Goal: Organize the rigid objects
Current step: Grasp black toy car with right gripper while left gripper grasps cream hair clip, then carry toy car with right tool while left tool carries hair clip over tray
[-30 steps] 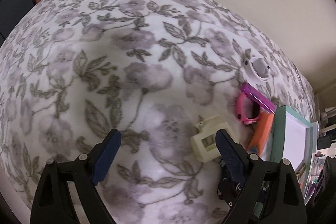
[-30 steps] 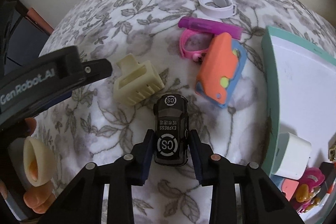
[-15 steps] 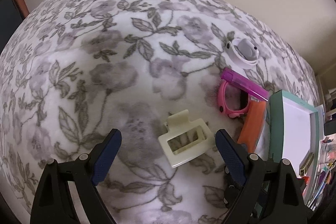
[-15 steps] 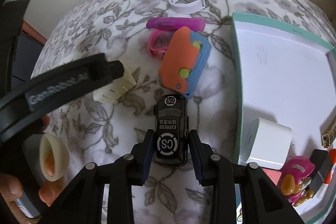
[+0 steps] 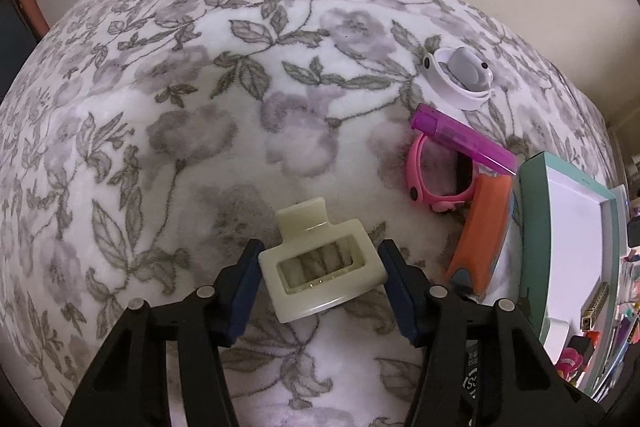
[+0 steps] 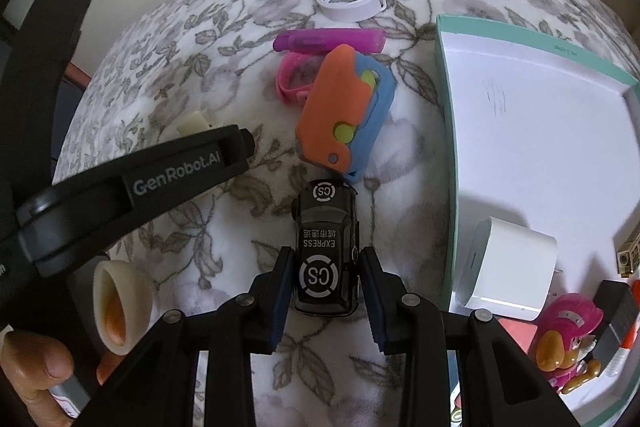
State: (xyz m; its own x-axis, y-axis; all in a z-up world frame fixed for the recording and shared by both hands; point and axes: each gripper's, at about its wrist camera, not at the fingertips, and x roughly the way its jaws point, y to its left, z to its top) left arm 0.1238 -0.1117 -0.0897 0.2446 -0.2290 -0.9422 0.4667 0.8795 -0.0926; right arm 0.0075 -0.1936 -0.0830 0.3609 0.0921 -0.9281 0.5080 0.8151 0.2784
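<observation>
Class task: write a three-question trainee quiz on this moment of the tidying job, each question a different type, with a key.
1. True or false: the right gripper is shut on the toy car.
2. What lies between the left gripper's pads? A) pink watch B) hair clip C) white band
3. Fill in: the white charger sits inside the ____.

Key: 1 true; 2 B; 3 box.

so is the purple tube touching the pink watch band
Touching. In the left wrist view the purple tube lies across the top of the pink watch band with no gap between them; the right wrist view agrees.
</observation>
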